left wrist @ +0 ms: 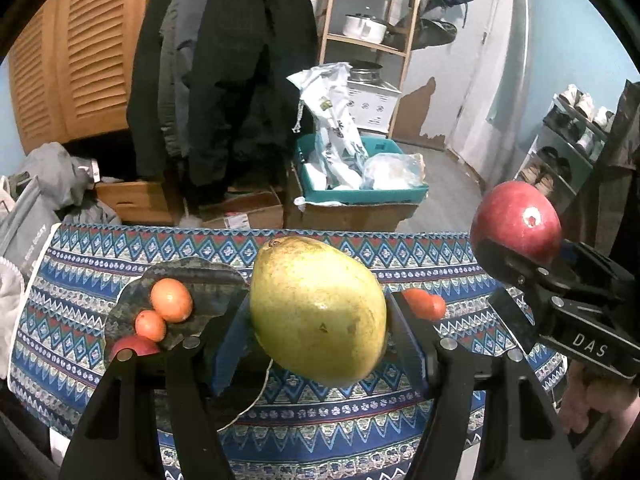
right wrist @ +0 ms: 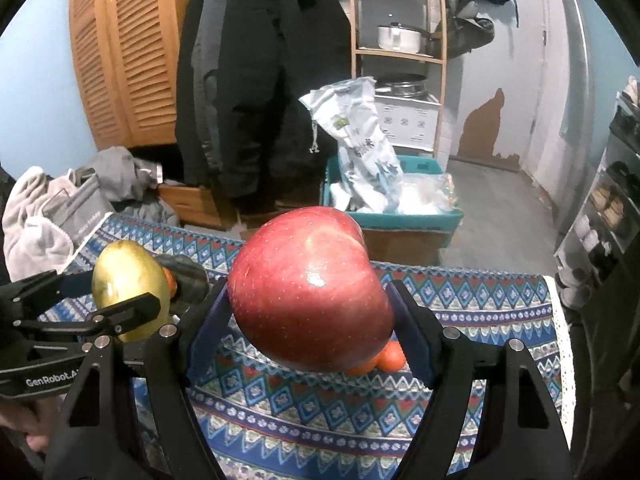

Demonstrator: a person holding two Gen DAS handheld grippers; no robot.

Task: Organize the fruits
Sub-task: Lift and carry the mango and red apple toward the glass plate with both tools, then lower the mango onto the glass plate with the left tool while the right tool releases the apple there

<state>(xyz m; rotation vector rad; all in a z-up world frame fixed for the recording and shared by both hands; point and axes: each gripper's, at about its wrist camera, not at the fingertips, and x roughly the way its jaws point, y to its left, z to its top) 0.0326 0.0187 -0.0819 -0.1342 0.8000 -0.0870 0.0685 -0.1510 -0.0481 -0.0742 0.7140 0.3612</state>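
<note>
My left gripper (left wrist: pixel 318 320) is shut on a big yellow-green pear (left wrist: pixel 318 312), held above the patterned cloth. The same pear (right wrist: pixel 128 292) shows at the left of the right wrist view. My right gripper (right wrist: pixel 310 308) is shut on a large red apple (right wrist: pixel 310 292), also lifted off the cloth; that apple (left wrist: pixel 516 226) appears at the right of the left wrist view. A dark plate (left wrist: pixel 212 280) on the left of the table holds two small orange fruits (left wrist: pixel 171 300) and a red fruit (left wrist: pixel 134 346). More small orange fruits (left wrist: pixel 426 303) lie on the cloth beyond the pear, partly hidden.
The table wears a blue patterned cloth (left wrist: pixel 340 412). Beyond its far edge stand cardboard boxes (left wrist: pixel 240 212), a teal crate (left wrist: pixel 360 194) with bags, hanging dark coats (left wrist: pixel 240 80) and a wooden shelf (left wrist: pixel 372 40). Grey clothes (left wrist: pixel 48 184) pile at the left.
</note>
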